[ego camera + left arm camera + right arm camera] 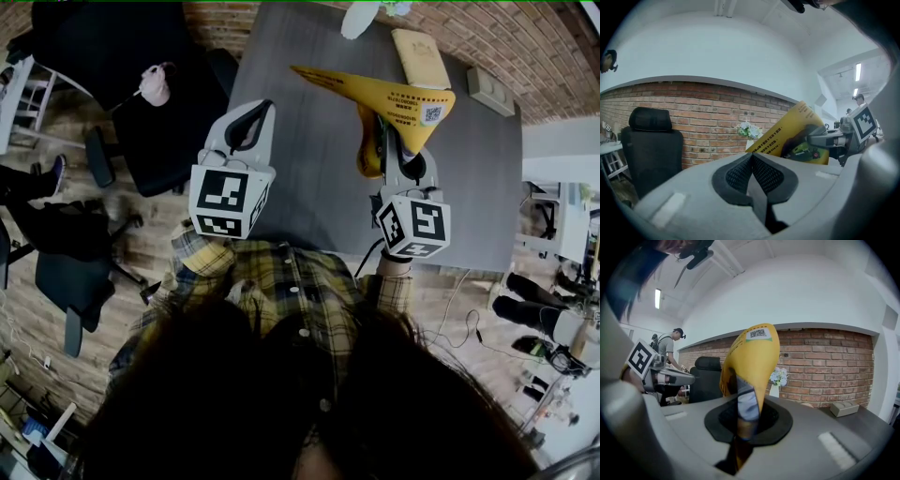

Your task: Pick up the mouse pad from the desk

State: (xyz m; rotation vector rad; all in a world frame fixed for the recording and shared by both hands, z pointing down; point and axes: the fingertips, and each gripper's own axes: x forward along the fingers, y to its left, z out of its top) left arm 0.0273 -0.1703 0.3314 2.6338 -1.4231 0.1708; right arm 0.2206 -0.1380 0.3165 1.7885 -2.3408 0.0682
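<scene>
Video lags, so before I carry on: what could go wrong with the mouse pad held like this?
The right claw pinches the mouse pad near one edge only. The pad curls over, so it might slip out.
The left claw is shut and empty, giving no support.
The pad's free end hangs above the desk towards the flower vase, so a swing could knock it.

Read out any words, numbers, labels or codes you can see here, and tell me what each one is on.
On the mouse pad: several lines of dark print, too small and blurred to read.
At the pad's corner: a QR code, with no readable text beside it.
On the left hand-held gripper and right hand-held gripper: cubes with black-and-white square markers, no words.
Nothing can be quoted.
</scene>
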